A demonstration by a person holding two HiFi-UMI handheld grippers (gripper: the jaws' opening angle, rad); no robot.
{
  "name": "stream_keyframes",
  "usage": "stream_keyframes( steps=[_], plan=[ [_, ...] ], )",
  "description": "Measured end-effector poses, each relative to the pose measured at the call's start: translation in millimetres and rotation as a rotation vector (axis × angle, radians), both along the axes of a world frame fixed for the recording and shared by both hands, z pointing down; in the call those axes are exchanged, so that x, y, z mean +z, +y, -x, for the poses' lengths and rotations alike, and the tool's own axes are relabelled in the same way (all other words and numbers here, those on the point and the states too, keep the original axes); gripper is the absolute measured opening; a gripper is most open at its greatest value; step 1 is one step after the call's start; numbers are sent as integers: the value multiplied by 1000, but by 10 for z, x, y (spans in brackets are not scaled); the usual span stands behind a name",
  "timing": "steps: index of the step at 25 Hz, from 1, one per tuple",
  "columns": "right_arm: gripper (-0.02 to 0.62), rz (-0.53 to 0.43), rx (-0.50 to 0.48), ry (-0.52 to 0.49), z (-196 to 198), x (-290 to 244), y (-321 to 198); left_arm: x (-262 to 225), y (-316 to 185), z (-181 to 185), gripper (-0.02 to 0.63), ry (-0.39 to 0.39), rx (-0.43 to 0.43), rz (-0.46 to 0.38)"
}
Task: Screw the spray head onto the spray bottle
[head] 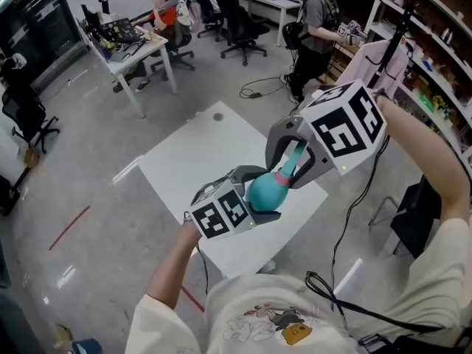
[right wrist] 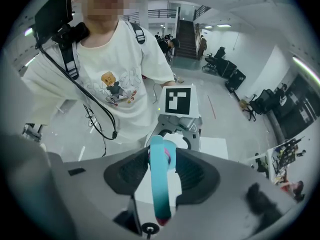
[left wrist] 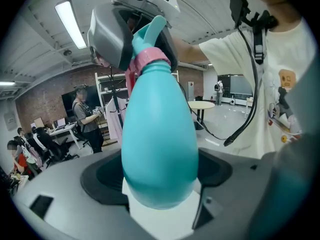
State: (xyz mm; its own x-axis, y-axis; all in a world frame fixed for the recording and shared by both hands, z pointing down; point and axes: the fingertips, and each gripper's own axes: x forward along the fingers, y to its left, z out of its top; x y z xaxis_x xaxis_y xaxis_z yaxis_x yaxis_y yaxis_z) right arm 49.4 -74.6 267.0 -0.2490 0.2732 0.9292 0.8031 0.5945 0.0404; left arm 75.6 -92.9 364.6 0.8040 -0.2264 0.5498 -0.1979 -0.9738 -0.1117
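Observation:
A teal pear-shaped spray bottle (head: 264,190) is held in the air above the white table (head: 199,161), with my left gripper (head: 258,194) shut on its round body (left wrist: 157,139). The teal spray head (head: 293,161) with a pink collar (left wrist: 147,59) sits on the bottle's neck. My right gripper (head: 295,161) reaches down over it, its pads against both sides of the head (right wrist: 160,184). In the right gripper view the left gripper's marker cube (right wrist: 178,100) shows beyond the head. The bottle's neck thread is hidden.
Both grippers hang over the table's near right part. A person (head: 318,21) stands at the back right by shelves (head: 435,57), a cable (head: 258,91) lies on the floor, and a desk (head: 133,46) with office chairs stands at the back left.

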Motion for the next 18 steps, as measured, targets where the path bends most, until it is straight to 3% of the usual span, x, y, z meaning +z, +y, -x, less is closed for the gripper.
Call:
stream_keyframes(
  steps=[7,10,15,18],
  plan=[
    [172,77,24,18,-29,-54,-6,-39,23,-4,405,16,19,10],
    [133,83,25,16,2,-42,-11,-23,15,16,405,23,12,39],
    [130,-11,-9,19,-4,-24,-120,-33,99,-31,405,74,29,238],
    [130,-70,-39,59,-34,43,-144,-1,154,-44,405,65,43,320]
  ],
)
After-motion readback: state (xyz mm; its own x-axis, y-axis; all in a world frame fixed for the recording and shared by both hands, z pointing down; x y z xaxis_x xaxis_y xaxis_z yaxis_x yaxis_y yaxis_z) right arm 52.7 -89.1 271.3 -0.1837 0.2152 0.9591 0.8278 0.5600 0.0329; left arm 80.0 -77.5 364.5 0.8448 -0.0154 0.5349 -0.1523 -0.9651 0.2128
